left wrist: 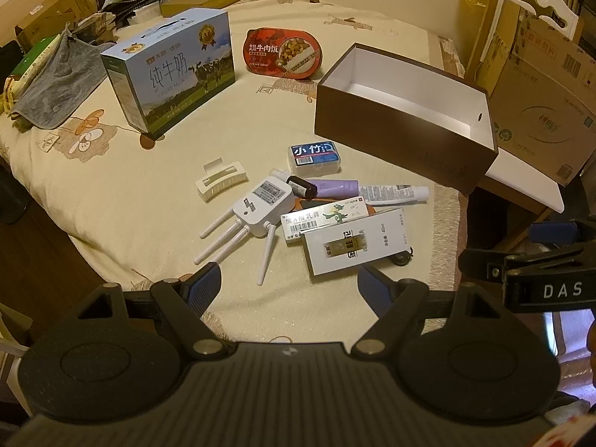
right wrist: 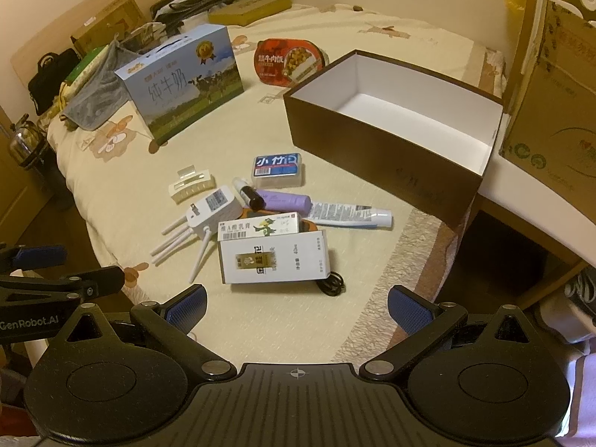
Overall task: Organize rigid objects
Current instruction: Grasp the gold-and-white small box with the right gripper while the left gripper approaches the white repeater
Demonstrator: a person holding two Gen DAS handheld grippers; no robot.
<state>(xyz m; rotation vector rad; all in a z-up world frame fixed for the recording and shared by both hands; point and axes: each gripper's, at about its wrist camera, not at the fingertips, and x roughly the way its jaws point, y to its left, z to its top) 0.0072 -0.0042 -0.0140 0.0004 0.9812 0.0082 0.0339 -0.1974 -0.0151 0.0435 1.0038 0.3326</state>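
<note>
A pile of small items lies on the cream bedspread: a white router with antennas [left wrist: 260, 203] [right wrist: 210, 210], a white hair clip [left wrist: 220, 180] [right wrist: 192, 186], a blue floss box [left wrist: 316, 153] [right wrist: 277, 169], a purple tube [left wrist: 335, 187] [right wrist: 287, 201], a white tube [left wrist: 395, 193] [right wrist: 350, 214], a green-printed ointment box [left wrist: 324, 219] [right wrist: 259, 227] and a white carton [left wrist: 357, 244] [right wrist: 273, 257]. An empty brown box with white inside [left wrist: 402, 126] [right wrist: 380, 149] stands to the right. My left gripper [left wrist: 288, 285] and right gripper [right wrist: 296, 303] are open and empty, just short of the pile.
A blue milk carton [left wrist: 171, 72] [right wrist: 182, 80] and a red meal tray [left wrist: 283, 52] [right wrist: 288, 59] stand behind the pile. A grey cloth [left wrist: 56, 85], bags and cardboard boxes crowd the far left. A large cardboard box [left wrist: 540, 111] [right wrist: 551, 119] sits right of the bed edge.
</note>
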